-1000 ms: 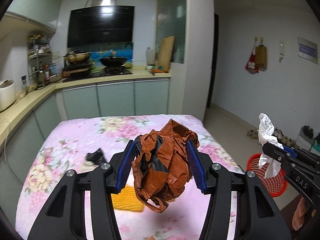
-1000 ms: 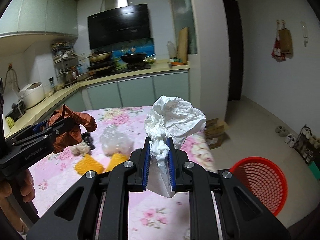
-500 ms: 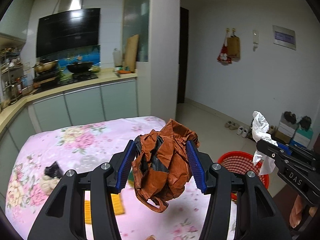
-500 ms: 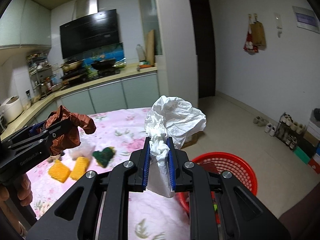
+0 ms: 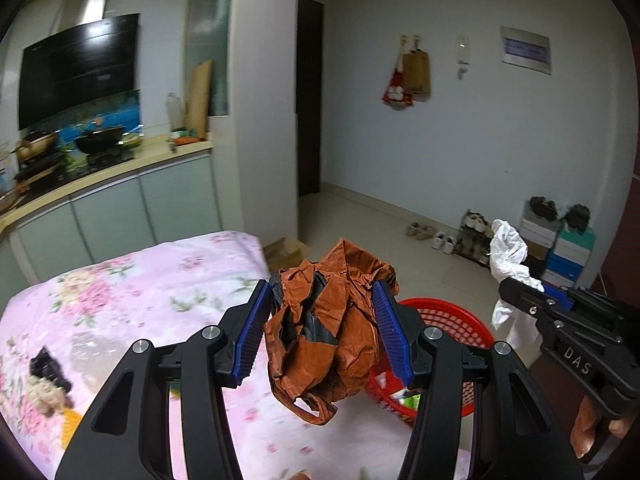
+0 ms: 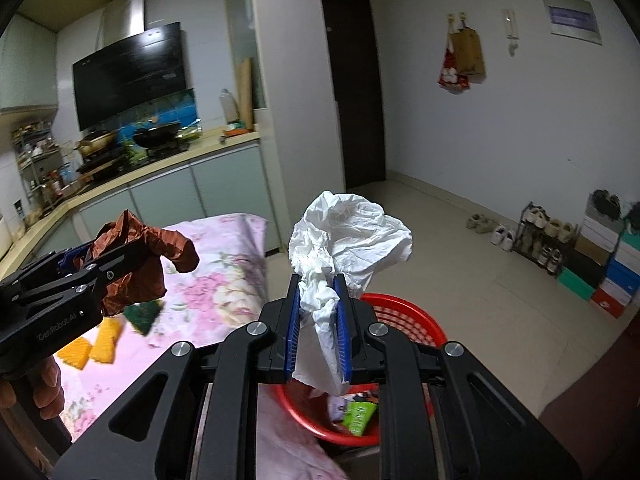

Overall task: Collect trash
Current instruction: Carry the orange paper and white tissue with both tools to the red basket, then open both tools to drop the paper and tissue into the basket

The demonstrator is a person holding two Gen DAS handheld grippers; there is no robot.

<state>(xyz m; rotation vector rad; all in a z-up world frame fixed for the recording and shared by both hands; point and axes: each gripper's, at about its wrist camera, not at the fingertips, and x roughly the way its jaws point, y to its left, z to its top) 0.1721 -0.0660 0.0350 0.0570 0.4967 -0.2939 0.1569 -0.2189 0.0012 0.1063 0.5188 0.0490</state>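
Two loads — left gripper (image 5: 322,328) clamps brown bag (image 5: 328,320), right gripper (image 6: 319,320) pinches white tissue (image 6: 344,236); red basket (image 6: 416,316) holds wrappers.

Kitchen side: black glass range hood (image 6: 130,80) on the wall above a dark wok (image 6: 156,133) and a brass-coloured pan (image 6: 96,140) on the stove; beige counter (image 6: 160,168) over pale green cabinet doors (image 6: 168,196); wooden cutting board (image 5: 199,96) leaning upright. Room side: dark doorway (image 6: 354,88); brown paper bag (image 6: 466,52) hanging on the white wall; low black shoe rack (image 6: 544,236) beside stacked coloured shoe boxes (image 6: 608,264); loose pale shoes (image 5: 430,234) on the tiled floor.
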